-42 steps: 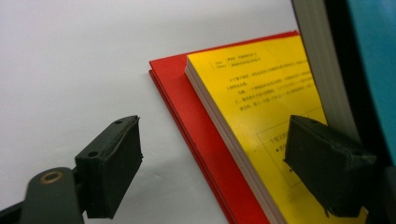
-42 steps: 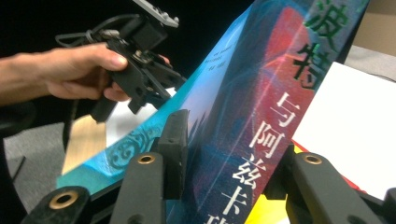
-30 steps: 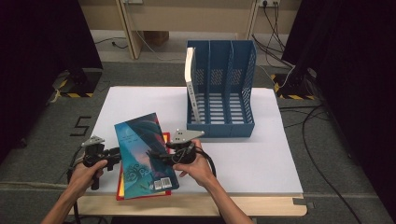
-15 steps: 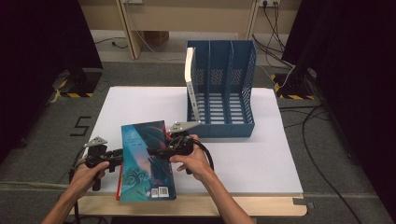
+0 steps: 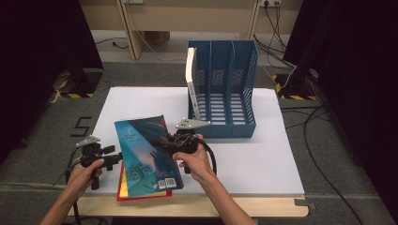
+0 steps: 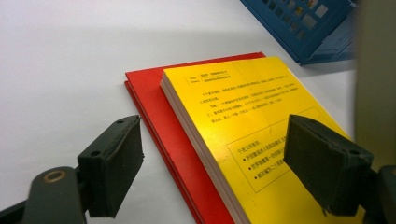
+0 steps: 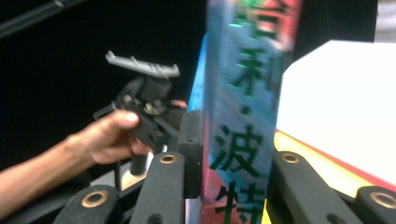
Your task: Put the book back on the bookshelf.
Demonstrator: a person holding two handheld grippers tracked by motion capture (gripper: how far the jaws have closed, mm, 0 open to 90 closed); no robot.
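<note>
A: Holding the blue book point(image 5: 148, 157) by its spine in my right gripper point(image 5: 165, 142), jaws just closed onto it; it is tilted up off the stack.

B: Left gripper point(image 6: 212, 161)?

A: Jaws have just opened, empty, over the yellow book point(image 6: 261, 135) lying on the red book point(image 6: 154, 88).

B: Progress?

A: Early, I judge: one white book point(image 5: 190, 77) stands in the blue file rack point(image 5: 234, 84); three remain.

White tabletop point(image 5: 263, 164), blue three-slot file rack point(image 5: 225, 93) standing at its far middle, red book point(image 6: 154, 107) lying flat near the front left edge
</note>
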